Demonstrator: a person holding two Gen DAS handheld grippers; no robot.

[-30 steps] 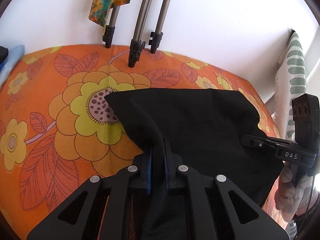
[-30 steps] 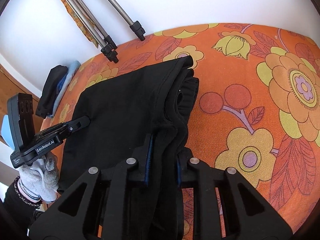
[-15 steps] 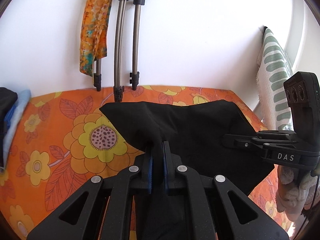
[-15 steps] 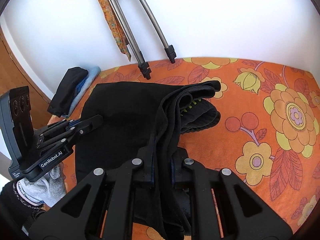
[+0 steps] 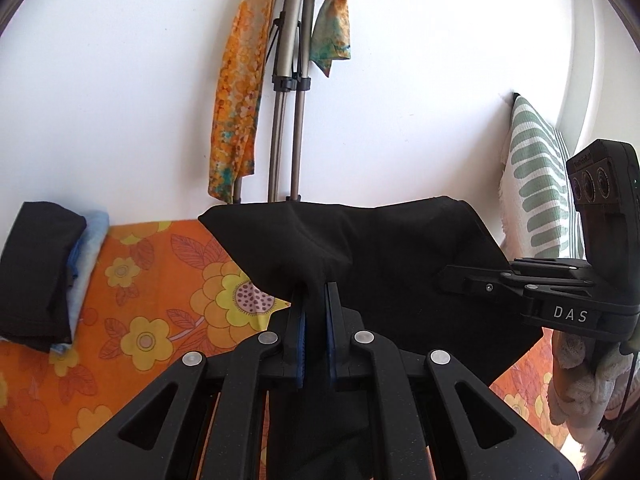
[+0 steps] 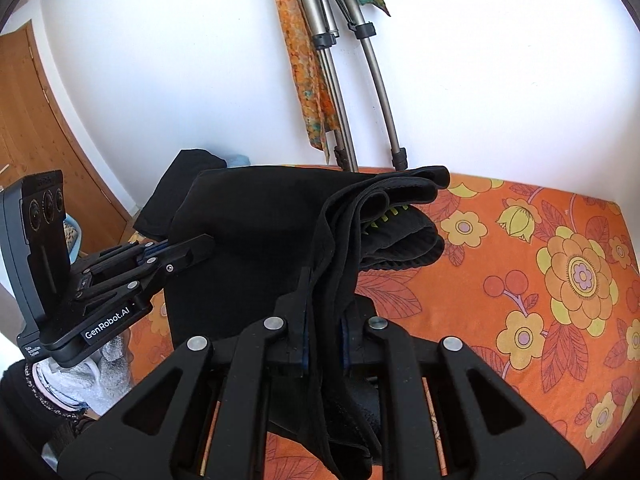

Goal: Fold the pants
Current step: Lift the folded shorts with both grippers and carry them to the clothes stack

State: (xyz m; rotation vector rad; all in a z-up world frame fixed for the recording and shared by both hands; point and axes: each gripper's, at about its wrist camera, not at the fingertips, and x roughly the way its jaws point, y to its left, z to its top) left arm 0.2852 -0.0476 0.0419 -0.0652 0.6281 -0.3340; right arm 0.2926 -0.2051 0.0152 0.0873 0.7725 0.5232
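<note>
Pants [image 5: 384, 264] are black and bunched, held up off the orange flowery bedspread [image 6: 560, 280], left gripper [image 5: 315, 292] and right gripper [image 6: 326, 284] both pinching fabric, waistband folds at 1 o'clock.

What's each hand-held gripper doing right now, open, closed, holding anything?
Left hand-held gripper: closed on the black pants.
Right hand-held gripper: closed on the black pants, at a thick, layered edge.

We find the pants [image 5: 384, 256] hanging above the bed [image 5: 152, 280], between the left tongs [image 5: 316, 300] and the right tongs [image 6: 324, 304], which sit to their right. A tripod [image 5: 288, 120] stands against the wall behind the bed. Folded clothes [image 5: 36, 272] lie on the bed's left end; a pillow [image 5: 536, 200] leans at its right.
</note>
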